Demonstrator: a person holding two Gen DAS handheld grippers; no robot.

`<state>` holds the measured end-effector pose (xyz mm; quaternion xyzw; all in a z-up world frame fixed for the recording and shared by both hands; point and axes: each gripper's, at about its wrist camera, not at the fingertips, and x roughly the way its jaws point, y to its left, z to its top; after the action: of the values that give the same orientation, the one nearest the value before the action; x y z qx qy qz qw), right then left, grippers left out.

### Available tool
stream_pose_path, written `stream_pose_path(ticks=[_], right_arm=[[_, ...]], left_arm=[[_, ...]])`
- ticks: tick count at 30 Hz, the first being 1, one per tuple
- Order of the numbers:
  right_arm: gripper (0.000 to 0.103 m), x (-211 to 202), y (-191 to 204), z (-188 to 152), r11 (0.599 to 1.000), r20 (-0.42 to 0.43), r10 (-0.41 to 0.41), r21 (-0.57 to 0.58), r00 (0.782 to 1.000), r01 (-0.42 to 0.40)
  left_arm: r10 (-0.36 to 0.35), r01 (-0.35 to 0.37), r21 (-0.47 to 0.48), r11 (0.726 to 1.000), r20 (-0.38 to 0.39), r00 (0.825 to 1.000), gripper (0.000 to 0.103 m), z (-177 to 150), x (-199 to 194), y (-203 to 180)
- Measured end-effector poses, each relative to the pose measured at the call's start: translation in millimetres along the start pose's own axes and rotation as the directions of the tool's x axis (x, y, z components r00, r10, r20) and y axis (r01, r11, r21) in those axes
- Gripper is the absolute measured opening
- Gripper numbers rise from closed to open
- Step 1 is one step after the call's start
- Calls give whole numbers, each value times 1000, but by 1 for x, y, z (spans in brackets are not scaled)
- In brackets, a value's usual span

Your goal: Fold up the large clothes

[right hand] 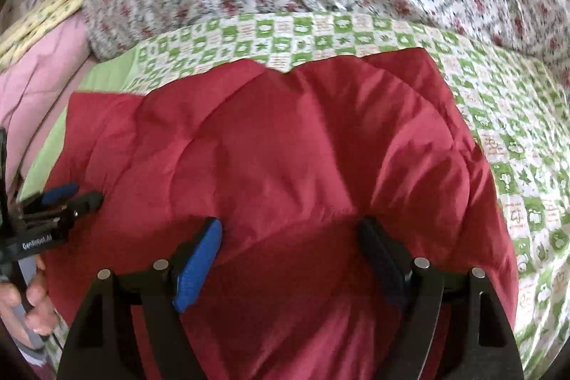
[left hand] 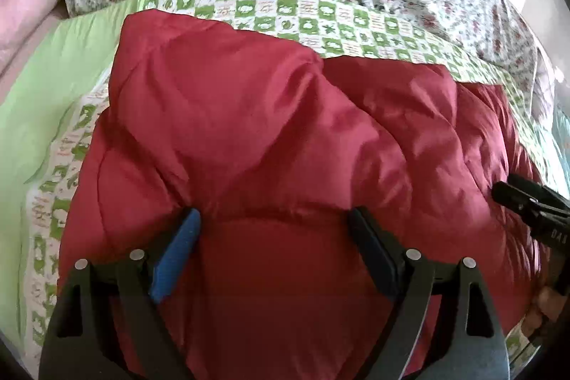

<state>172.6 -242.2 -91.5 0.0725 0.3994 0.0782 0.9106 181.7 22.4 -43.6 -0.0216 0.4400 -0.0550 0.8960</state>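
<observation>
Coat (left hand: pixel 270 138) lies mid-bed (right hand: pixel 516 116), folded into a puffy bundle; more flattening likely. My left gripper (left hand: pixel 276 223) and right gripper (right hand: pixel 290 237) hover spread apart, empty.

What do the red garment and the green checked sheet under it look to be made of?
Red garment: probably slick nylon or polyester shell over padding; it has a soft sheen and puffy stitched panels. Green checked sheet: looks like matte printed cotton, flat and dull, though the weave is too blurred to confirm.
</observation>
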Motion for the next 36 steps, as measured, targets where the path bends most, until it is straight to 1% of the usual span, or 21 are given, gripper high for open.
stream_pose_path(ticks=[3, 9, 14, 17, 20, 24, 28, 29, 32, 33, 36], right_arm=[[80, 12, -10, 10, 999, -9, -19, 29, 1000, 19], [80, 28, -23, 17, 996, -16, -21, 87, 1000, 22], [80, 32, -28, 18, 994, -18, -21, 105, 1000, 23], [80, 32, -29, 18, 994, -16, -23, 102, 1000, 24], [80, 33, -30, 19, 994, -15, -18, 104, 1000, 19], [80, 33, -32, 18, 993, -9, -11, 118, 1000, 12], [80, 31, -34, 17, 991, -1, -10, 131, 1000, 10], [80, 31, -34, 17, 991, 0, -9, 134, 1000, 9], [80, 22, -34, 15, 990, 12, 1, 142, 1000, -2], [80, 15, -33, 12, 989, 22, 0, 145, 1000, -3], [82, -24, -23, 0, 993, 88, -16, 119, 996, 5]], left_arm=[[9, -10, -11, 1000, -19, 1000, 87, 9, 13, 1], [19, -20, -24, 1000, -51, 998, 87, 23, 32, -1], [13, -14, -21, 1000, -55, 998, 87, 26, 37, 0], [-31, 29, -38, 999, -47, 998, 87, 23, 26, 5], [-94, 93, -65, 994, -18, 995, 87, 16, 0, 14], [-143, 145, -67, 987, 29, 989, 87, -9, -46, 25], [-175, 176, -70, 982, 25, 984, 87, -33, -64, 28], [-161, 162, -63, 985, 17, 987, 87, -39, -63, 26], [-86, 85, -18, 996, -15, 996, 87, -48, -45, 18], [-76, 76, -12, 997, -19, 997, 87, -50, -39, 17], [-64, 64, -6, 998, -21, 998, 89, -49, -35, 15]])
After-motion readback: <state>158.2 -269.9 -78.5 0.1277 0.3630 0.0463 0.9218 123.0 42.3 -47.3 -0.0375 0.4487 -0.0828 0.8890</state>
